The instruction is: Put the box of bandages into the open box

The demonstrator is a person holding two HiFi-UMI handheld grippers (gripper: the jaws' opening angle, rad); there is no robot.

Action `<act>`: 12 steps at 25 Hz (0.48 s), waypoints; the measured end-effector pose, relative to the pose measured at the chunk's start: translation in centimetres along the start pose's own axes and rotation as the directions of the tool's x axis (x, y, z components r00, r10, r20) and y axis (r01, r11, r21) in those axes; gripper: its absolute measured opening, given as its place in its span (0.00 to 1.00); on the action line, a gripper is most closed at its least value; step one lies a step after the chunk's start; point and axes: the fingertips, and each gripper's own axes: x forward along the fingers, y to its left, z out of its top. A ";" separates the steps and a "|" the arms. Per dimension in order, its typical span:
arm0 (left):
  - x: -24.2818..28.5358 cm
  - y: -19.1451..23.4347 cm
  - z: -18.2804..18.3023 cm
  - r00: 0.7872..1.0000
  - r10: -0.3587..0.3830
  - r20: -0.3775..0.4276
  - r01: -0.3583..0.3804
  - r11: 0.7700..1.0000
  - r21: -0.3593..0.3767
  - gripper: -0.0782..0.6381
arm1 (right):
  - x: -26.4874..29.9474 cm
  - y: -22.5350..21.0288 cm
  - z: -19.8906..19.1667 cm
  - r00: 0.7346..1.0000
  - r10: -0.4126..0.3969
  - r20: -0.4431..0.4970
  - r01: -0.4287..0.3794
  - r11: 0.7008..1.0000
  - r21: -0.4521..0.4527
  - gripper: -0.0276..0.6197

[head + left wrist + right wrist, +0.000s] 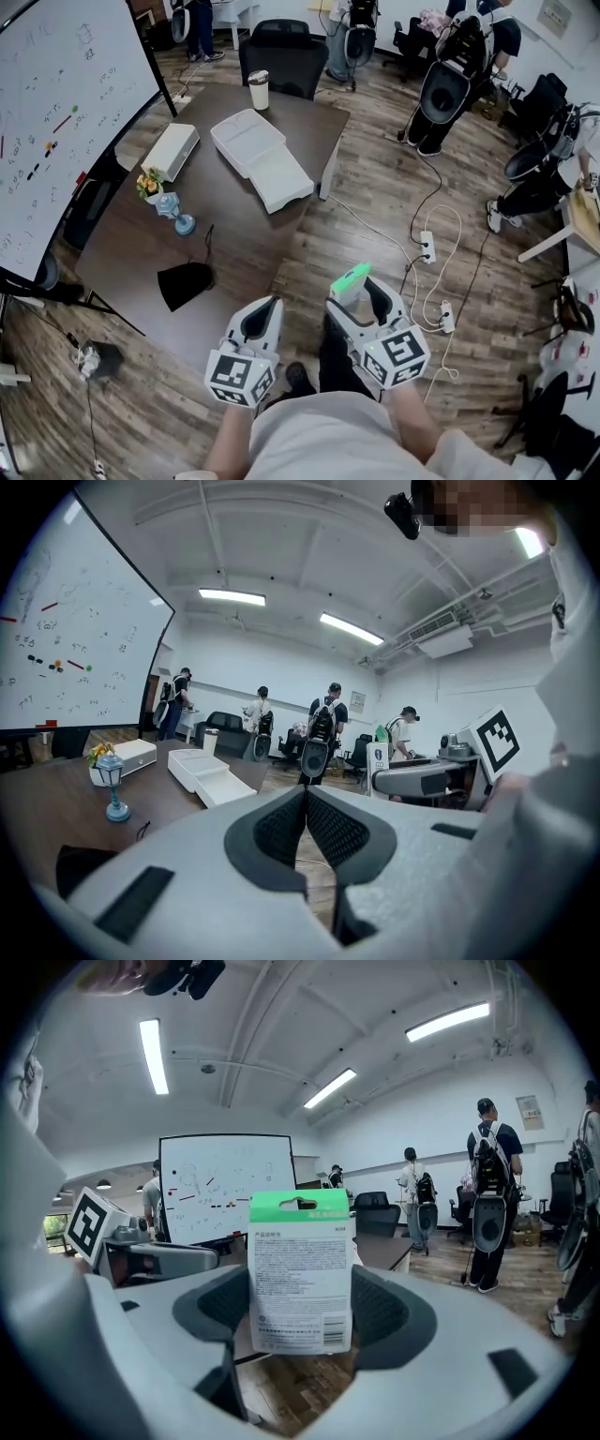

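Green-topped box of bandages (pixel 300 1274) upright in your right gripper (pixel 354 298) — jaws clamped on its sides | left gripper (pixel 306 822) closed, empty | open box (pixel 246 133) on the table (pixel 239 234), well apart — you've yet to carry and place it.

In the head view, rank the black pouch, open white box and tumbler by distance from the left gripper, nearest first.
1. Black pouch, at the near edge of the table, left of the left gripper.
2. Open white box, mid-table, ahead.
3. Tumbler, at the far edge.
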 end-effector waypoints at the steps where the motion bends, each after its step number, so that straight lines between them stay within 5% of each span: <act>1: 0.5 0.1 0.2 1.000 -0.001 0.000 0.001 1.000 0.000 0.12 | 0.4 -0.4 0.1 1.000 0.006 0.001 -0.006 1.000 0.004 0.57; 12: 7.0 2.1 2.9 0.999 0.051 0.005 -0.051 0.999 0.007 0.12 | 5.1 -5.8 3.0 0.997 0.075 0.014 -0.075 0.997 0.017 0.57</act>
